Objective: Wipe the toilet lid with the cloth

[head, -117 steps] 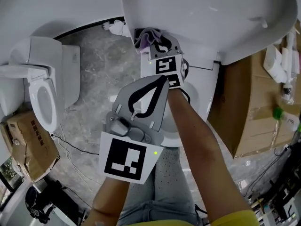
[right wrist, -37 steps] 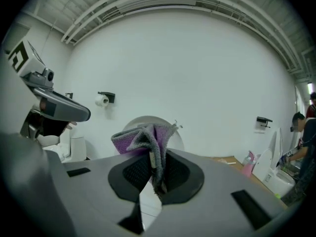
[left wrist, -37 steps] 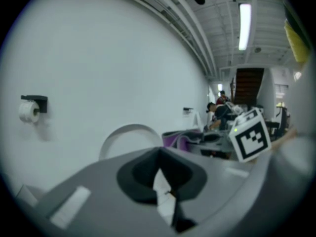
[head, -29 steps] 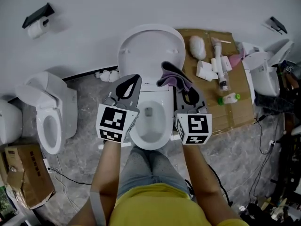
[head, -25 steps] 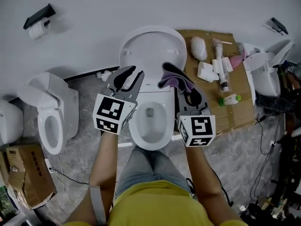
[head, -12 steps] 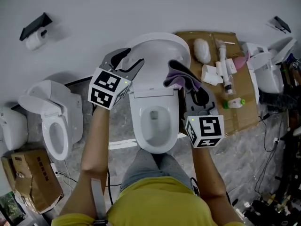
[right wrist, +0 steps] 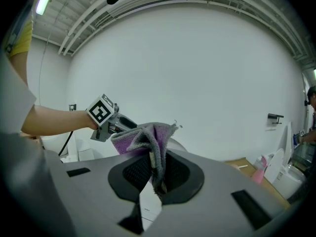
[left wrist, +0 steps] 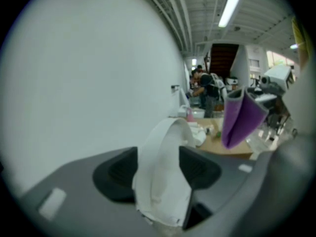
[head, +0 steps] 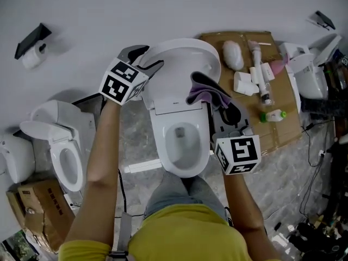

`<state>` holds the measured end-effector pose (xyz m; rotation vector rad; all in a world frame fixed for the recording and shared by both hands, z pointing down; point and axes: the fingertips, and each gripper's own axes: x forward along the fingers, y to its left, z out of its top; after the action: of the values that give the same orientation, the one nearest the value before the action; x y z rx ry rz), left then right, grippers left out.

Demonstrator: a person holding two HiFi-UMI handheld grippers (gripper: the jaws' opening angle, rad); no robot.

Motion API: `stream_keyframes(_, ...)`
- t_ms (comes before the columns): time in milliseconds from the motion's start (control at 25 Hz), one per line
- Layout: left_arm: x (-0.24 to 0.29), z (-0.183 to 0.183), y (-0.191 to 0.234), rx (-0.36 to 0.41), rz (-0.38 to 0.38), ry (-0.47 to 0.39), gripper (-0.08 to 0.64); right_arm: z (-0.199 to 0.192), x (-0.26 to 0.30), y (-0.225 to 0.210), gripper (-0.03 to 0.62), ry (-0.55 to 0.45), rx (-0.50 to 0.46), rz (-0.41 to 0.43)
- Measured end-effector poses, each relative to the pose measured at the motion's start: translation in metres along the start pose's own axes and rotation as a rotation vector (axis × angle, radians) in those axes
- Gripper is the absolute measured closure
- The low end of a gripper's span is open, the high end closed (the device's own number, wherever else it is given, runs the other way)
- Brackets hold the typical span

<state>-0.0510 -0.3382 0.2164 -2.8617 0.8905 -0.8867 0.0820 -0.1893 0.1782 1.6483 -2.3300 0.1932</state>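
The white toilet lid (head: 182, 58) stands raised against the wall, above the open bowl (head: 182, 140). My left gripper (head: 145, 57) is at the lid's left edge; its jaws are opening and straddle the rim. In the left gripper view the lid's edge (left wrist: 160, 157) fills the gap of the left gripper (left wrist: 160, 174). My right gripper (head: 215, 99) is shut on a purple-grey cloth (head: 204, 91), held in front of the lid's lower right part. The cloth (right wrist: 145, 137) hangs pinched in the right gripper (right wrist: 153, 174). It also shows as a purple fold (left wrist: 239, 115) in the left gripper view.
A second toilet (head: 62, 145) with its seat open stands to the left. A flat cardboard sheet (head: 283, 129) with bottles and boxes lies to the right. A paper holder (head: 30, 45) hangs on the wall. A cardboard box (head: 32, 216) sits at lower left.
My left gripper has moved away from me and leftward to the lid's left edge, and its jaws have spread around the rim. The right gripper with the cloth has barely shifted.
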Motion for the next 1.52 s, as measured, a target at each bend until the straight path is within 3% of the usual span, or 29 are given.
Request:
stream_keyframes(240, 0.026, -0.019, 0.019, 0.050, -0.046, 0.089, 0.313, -0.009, -0.007, -0.002, 0.545, 0.013, 0.017, -0.019)
stream_keyframes(400, 0.042, -0.034, 0.016, 0.035, -0.115, 0.140, 0.314, -0.015, -0.015, -0.008, 0.545, 0.022, 0.029, -0.038)
stream_keyframes(480, 0.047, -0.038, 0.016, 0.036, -0.107, 0.153, 0.323, -0.017, -0.020, -0.011, 0.545, 0.023, 0.031, -0.051)
stream_keyframes(560, 0.047, -0.039, 0.019, 0.041, -0.067, 0.153, 0.396, -0.020, -0.025, -0.014, 0.545, 0.024, 0.035, -0.060)
stream_keyframes(680, 0.040, -0.039, 0.012, 0.063, -0.065, 0.167, 0.394, -0.021, -0.034, -0.016, 0.545, 0.018, 0.044, -0.066)
stream_keyframes(840, 0.026, -0.040, -0.013, 0.125, -0.084, 0.201, 0.391, -0.019, -0.045, -0.015, 0.545, -0.001, 0.041, -0.057)
stream_keyframes(1120, -0.009, -0.048, -0.072, 0.175, -0.034, 0.189, 0.385, -0.019, -0.072, -0.004, 0.545, -0.028, 0.028, 0.005)
stream_keyframes(1520, -0.060, -0.090, -0.182, 0.313, 0.010, 0.298, 0.371, -0.024, -0.138, 0.010, 0.545, -0.084, 0.006, 0.125)
